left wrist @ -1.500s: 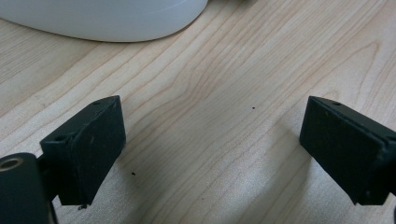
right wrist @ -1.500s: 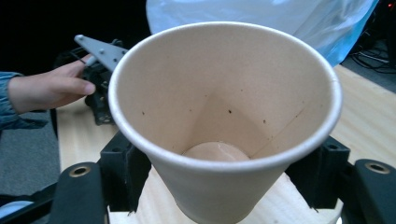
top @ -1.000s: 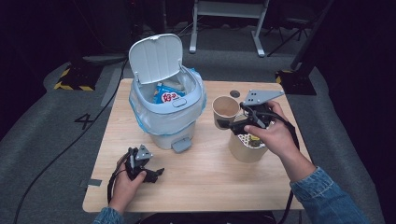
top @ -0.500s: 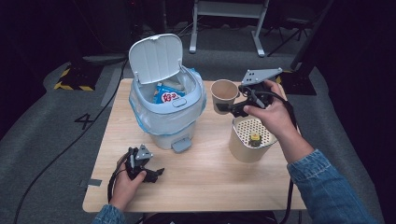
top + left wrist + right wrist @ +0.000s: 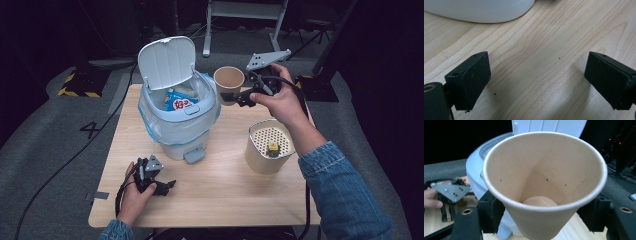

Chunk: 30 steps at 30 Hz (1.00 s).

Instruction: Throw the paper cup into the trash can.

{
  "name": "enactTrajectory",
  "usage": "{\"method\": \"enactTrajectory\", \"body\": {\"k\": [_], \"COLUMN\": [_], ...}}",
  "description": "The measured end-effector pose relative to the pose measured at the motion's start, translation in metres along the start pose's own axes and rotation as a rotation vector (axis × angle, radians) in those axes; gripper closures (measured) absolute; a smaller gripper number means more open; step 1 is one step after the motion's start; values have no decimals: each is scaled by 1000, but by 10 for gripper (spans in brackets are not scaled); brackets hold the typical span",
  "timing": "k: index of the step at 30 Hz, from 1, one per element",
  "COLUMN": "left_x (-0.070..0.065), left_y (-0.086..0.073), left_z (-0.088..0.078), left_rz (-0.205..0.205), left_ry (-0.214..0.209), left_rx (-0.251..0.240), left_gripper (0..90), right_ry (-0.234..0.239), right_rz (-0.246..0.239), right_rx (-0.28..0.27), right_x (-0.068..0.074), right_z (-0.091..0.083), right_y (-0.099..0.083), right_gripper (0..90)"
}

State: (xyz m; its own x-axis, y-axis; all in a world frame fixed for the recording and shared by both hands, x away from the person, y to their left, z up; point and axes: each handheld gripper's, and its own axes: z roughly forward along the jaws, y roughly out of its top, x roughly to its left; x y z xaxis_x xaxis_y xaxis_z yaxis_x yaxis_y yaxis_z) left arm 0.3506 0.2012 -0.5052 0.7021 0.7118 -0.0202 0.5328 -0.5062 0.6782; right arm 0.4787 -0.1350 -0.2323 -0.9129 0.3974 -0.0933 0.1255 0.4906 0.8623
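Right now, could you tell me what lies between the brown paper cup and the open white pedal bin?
Nothing: in the high view, the brown paper cup hangs apart beside the white pedal bin.

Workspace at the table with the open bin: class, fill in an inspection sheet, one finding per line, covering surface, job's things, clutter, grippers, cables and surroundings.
Surface: pale wooden table, bare grain between items.
Job's things: brown paper cup, empty, held in the air beside the white pedal bin; the bin's lid is up, with a liner and packets inside.
Clutter: cream perforated container with a small yellow object inside.
Grippers: right gripper shut on the paper cup; left gripper open, low over the table.
Cables: black cable runs across the floor at left.
Surroundings: grey floor with a number marking and hazard tape; dark background.
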Motion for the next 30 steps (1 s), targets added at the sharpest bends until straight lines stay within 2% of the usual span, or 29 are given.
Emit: {"method": "enactTrajectory", "body": {"k": [5,10,13,15,16,24,30], "left_x": [0,0,0,0,0,0,0], "left_y": [0,0,0,0,0,0,0], "left_z": [0,0,0,0,0,0,0], "left_rz": [0,0,1,1,1,0,0], "left_ry": [0,-1,-2,-2,-2,-3,-3], "left_rx": [0,0,2,2,3,2,2], "left_gripper": [72,71,72,71,71,71,71], "right_ry": [0,13,21,22,15,7,3], "right_rz": [-3,-12,8,8,-2,8,18], "right_rx": [-25,-23,-37,-38,-31,-73,-67], "right_x": [0,-2,-3,-3,-4,-2,1], "right_z": [8,23,35,39,47,69,88], "right_y": [15,25,29,30,32,39,42], "right_gripper": [300,299,297,297,297,296,295]}}
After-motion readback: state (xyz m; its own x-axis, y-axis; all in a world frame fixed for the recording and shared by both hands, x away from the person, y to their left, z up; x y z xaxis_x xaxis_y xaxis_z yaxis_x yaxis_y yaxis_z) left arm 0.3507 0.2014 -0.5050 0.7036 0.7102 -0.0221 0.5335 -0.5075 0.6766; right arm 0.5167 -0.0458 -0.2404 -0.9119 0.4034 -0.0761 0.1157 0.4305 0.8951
